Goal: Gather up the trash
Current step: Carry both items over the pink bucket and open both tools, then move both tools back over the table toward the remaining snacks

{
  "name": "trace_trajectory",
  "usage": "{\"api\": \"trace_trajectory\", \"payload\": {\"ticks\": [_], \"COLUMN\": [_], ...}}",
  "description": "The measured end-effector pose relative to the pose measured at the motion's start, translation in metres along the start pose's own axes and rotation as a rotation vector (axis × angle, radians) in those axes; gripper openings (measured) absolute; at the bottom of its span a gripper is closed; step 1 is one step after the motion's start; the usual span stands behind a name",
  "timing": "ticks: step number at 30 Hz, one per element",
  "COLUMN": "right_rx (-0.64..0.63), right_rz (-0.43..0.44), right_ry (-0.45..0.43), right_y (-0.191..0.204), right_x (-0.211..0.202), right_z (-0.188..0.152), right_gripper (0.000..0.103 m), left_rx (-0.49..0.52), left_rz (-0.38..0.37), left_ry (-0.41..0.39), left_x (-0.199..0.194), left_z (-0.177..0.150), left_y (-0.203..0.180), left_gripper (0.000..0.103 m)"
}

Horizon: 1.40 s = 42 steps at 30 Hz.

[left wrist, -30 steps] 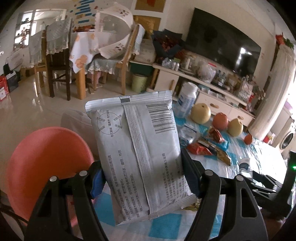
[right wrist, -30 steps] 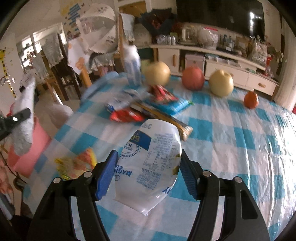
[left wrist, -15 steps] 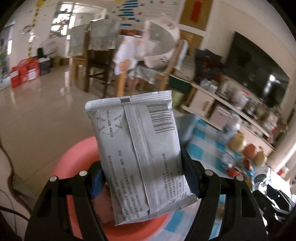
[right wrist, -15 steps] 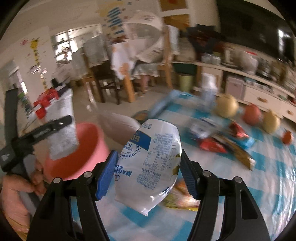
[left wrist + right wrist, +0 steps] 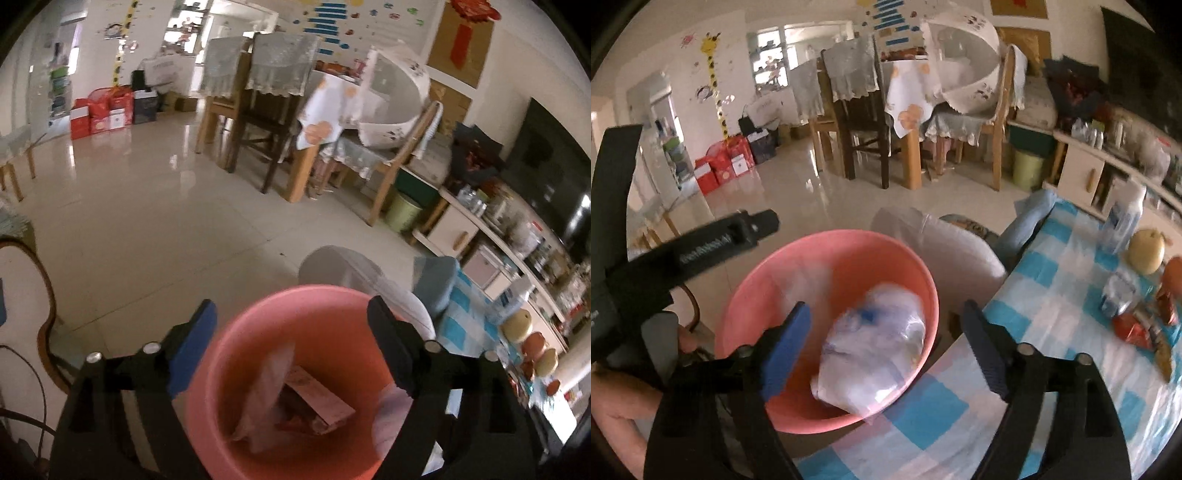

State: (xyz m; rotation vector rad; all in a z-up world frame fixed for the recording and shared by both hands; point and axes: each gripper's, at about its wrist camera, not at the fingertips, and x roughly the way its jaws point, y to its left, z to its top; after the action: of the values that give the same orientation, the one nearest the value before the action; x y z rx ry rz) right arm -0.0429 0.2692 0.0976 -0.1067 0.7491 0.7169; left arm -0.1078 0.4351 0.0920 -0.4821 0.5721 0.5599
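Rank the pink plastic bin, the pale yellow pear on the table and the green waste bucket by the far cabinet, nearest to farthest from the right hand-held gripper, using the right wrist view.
1. Pink plastic bin: just beyond and below the open right hand-held gripper, slightly left.
2. Pale yellow pear: right, on the checked tablecloth.
3. Green waste bucket: farthest, on the floor by the cabinet.

bucket [image 5: 746,291]: just off the table's [image 5: 923,406] left edge
bag [image 5: 871,347]: blurry, over the bucket's near rim
fruit [image 5: 1147,251]: far right on the table
chairs [image 5: 864,110]: way behind the bucket
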Motion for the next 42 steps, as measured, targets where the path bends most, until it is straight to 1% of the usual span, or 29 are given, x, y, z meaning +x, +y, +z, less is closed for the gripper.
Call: {"api": "trace_trajectory", "payload": {"ticks": [1, 3, 5, 7, 10, 13, 16, 20, 23, 27, 34, 42], "right_rx": [0.020, 0.046, 0.060, 0.070, 0.080, 0.081, 0.078, 0.086, 0.093, 0.095, 0.133, 0.189], "right_rz": [-0.007, -0.026, -0.049, -0.074, -0.095, -0.121, -0.148, -0.178, -0.196, -0.226, -0.241, -0.252], "right_ry": [-0.010, -0.025, -0.035, -0.045, -0.047, -0.048, -0.050, -0.054, -0.051, -0.052, -0.084, -0.091], "right_y": [-0.004, -0.011, -0.019, -0.027, -0.041, -0.051, -0.059, -0.074, -0.084, -0.097, -0.118, -0.145], "right_x": [-0.003, -0.011, -0.020, -0.029, -0.040, -0.051, -0.060, -0.071, -0.078, -0.089, -0.107, -0.118], "right_z": [-0.003, -0.008, -0.012, -0.017, -0.023, -0.030, -0.038, -0.048, -0.055, -0.064, -0.072, -0.082], "right_gripper": [0.089, 0.089, 0.089, 0.091, 0.091, 0.091, 0.091, 0.091, 0.094, 0.094, 0.094, 0.094], "left_rx": [-0.002, -0.006, -0.001, 0.011, 0.025, 0.038, 0.069, 0.112, 0.139, 0.177, 0.266, 0.339], "left_rz": [0.006, 0.016, 0.005, -0.005, -0.019, -0.048, -0.060, -0.099, -0.109, -0.136, -0.159, -0.174], "left_ry": [-0.003, -0.019, -0.034, -0.059, -0.090, -0.102, -0.107, -0.109, -0.128, -0.157, -0.209, -0.206], "left_x": [-0.001, -0.004, -0.007, -0.013, -0.020, -0.025, -0.027, -0.030, -0.036, -0.044, -0.056, -0.057], "left_z": [0.001, 0.002, 0.001, 0.001, -0.002, -0.005, -0.009, -0.015, -0.020, -0.028, -0.044, -0.061], "left_y": [0.002, 0.001, -0.005, -0.012, -0.022, -0.034, -0.047, -0.067, -0.080, -0.100, -0.136, -0.164], "left_gripper": [0.086, 0.088, 0.090, 0.095, 0.097, 0.099, 0.099, 0.099, 0.099, 0.099, 0.099, 0.099]}}
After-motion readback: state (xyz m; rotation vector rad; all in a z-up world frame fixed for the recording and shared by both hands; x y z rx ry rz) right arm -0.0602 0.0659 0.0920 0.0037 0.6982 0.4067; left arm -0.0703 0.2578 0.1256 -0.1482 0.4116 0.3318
